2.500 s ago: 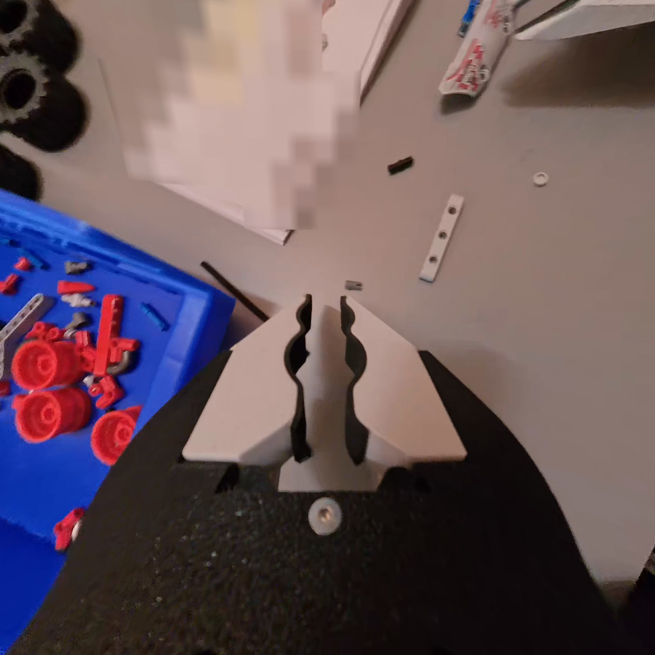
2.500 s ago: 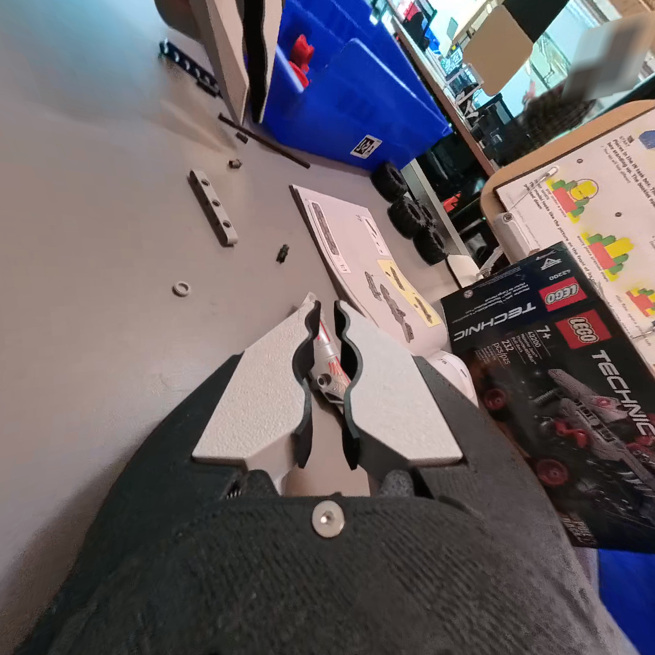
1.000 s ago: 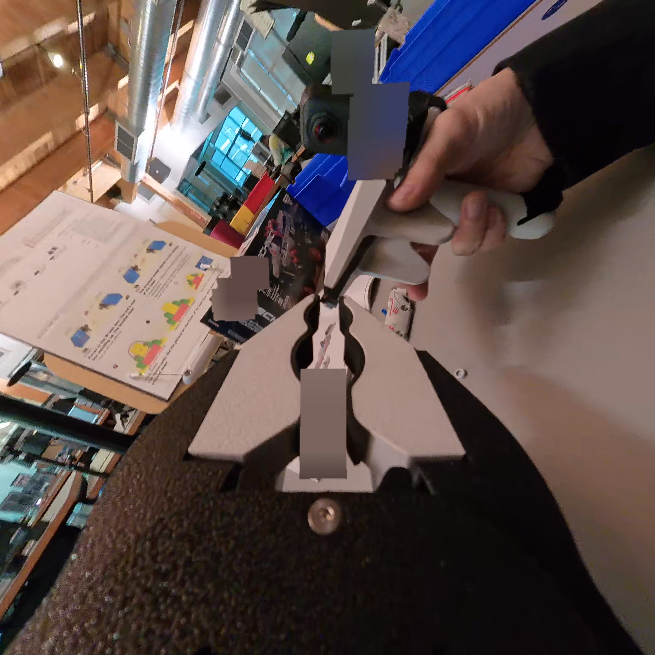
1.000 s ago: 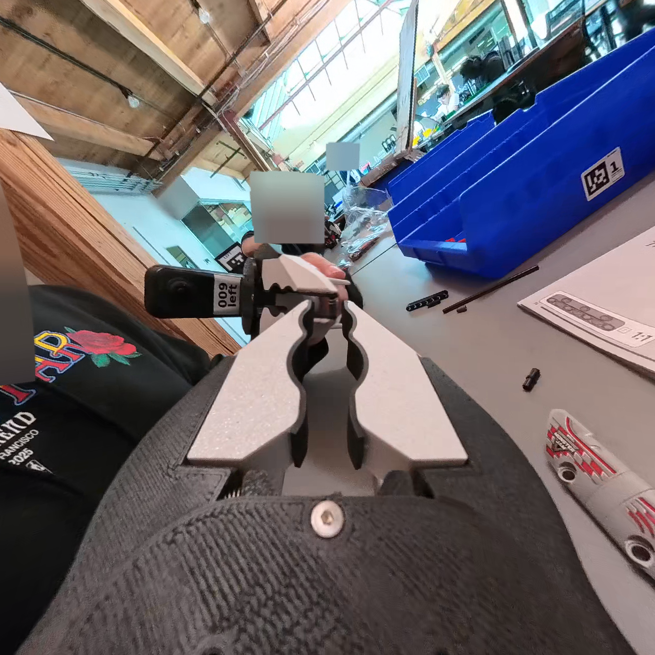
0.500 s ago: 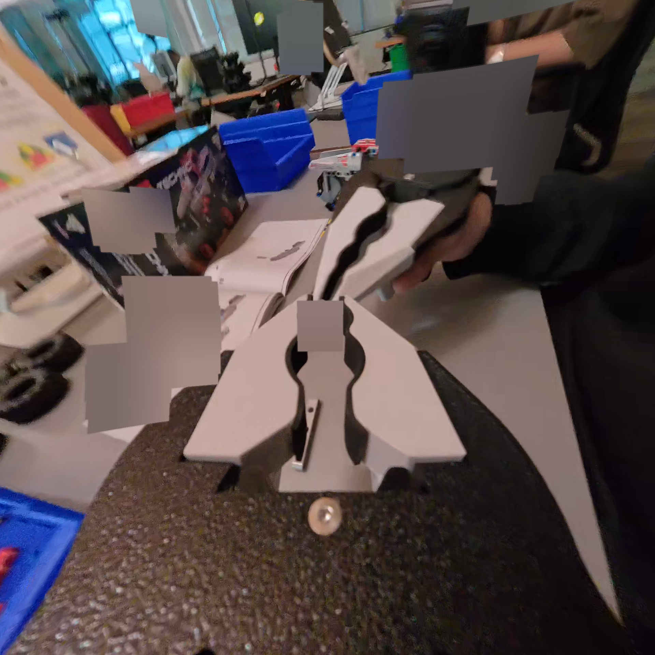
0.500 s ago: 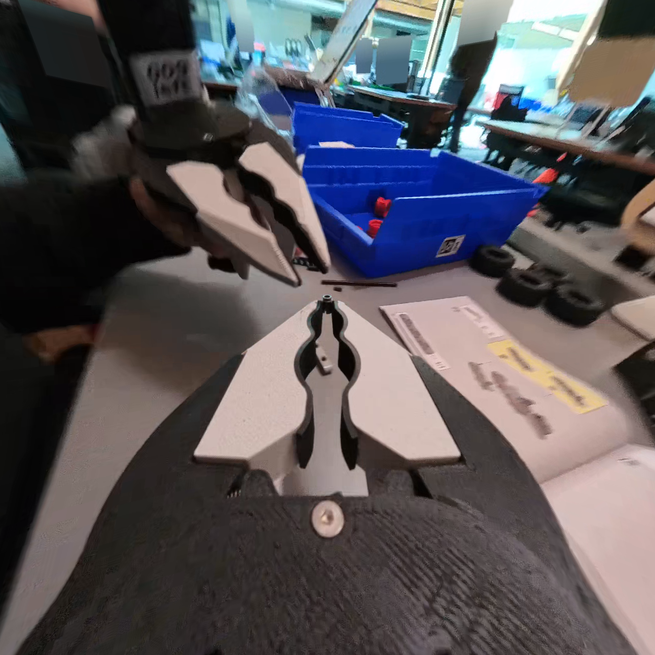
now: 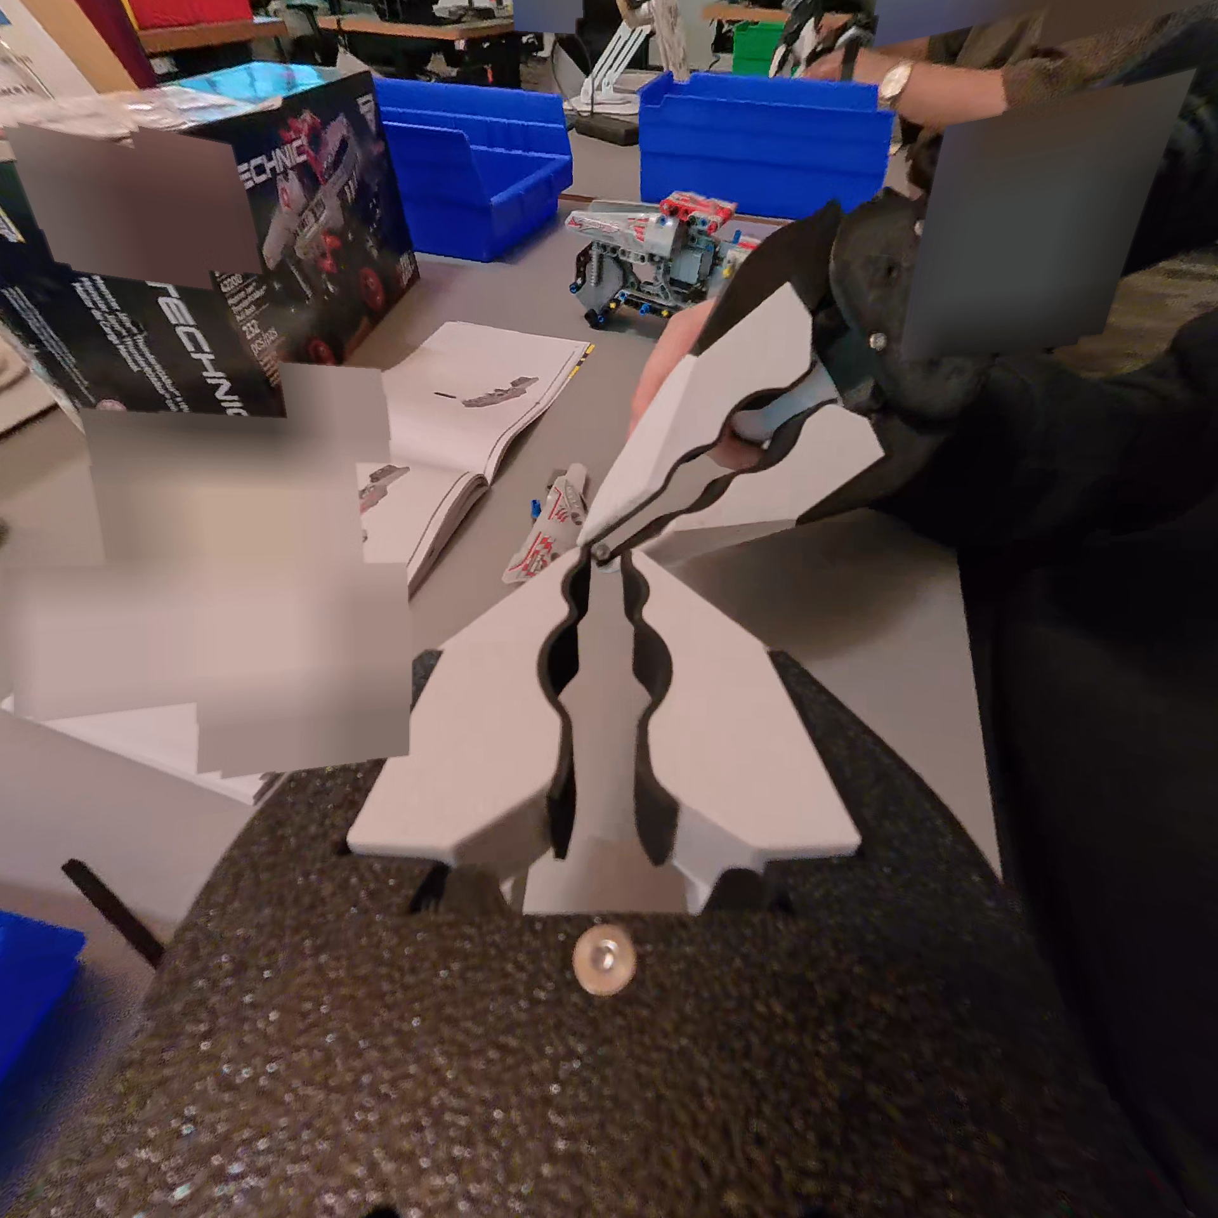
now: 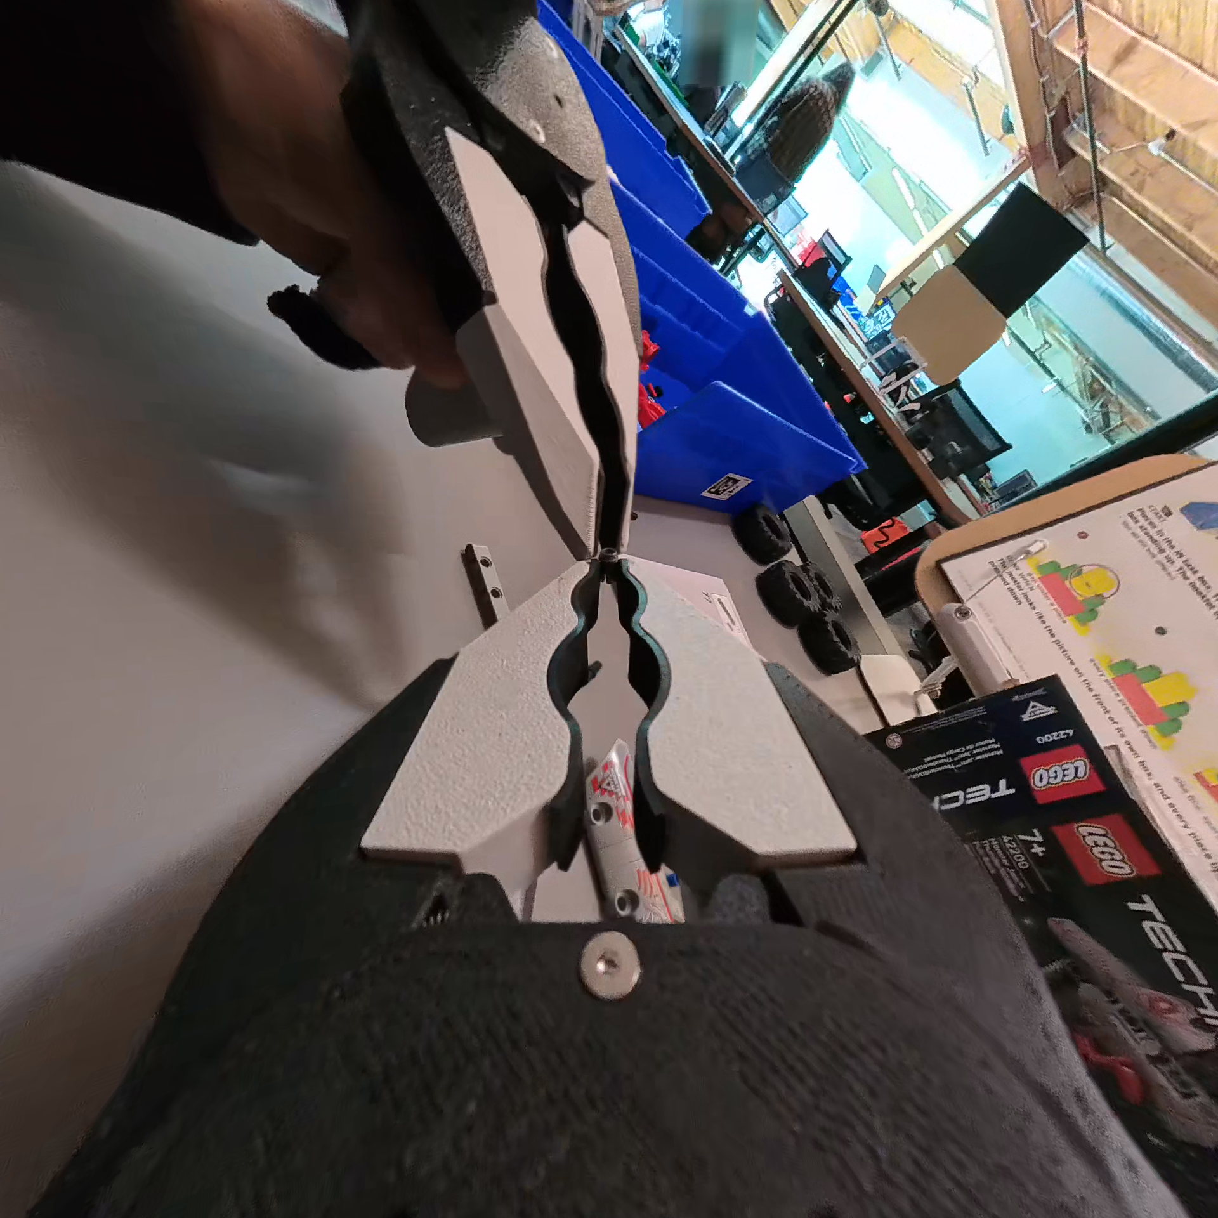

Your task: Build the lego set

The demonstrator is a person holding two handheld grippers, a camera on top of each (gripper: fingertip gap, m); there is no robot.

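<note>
**Left claw** (image 7: 604,561): its jaws stand narrowly parted at the tips. Whether they pinch anything cannot be told.

**Right claw** (image 8: 604,572): closed on a small dark connector pin (image 8: 608,555). It meets the left claw tip to tip, so the pin sits right at the mouth of the left claw. Both claws are raised above the grey bench (image 7: 824,593).

**Beneath the right claw**, seen through its jaws, a grey printed panel piece (image 8: 616,824) lies loose on the bench.

**Just beyond the left claw's tips, to their left**, lies the open instruction booklet (image 7: 474,395). A short grey beam (image 8: 484,580) rests on the bench left of the right claw's tips.

**Farther ahead of the left claw** stands the part-built model (image 7: 659,263), well apart from both claws. The set box (image 7: 316,217) is to its left, with blue bins (image 7: 474,171) behind. Black tyres (image 8: 804,593) sit beyond the right claw, to its right.

**Step in hand** (judged): a mid-air handover or regrip of the pin, so that it can later be seated in a part.

**Next move** (judged): the receiving claw must close squarely on the pin before the other lets go. The pin is tiny and would roll away easily if dropped.
</note>
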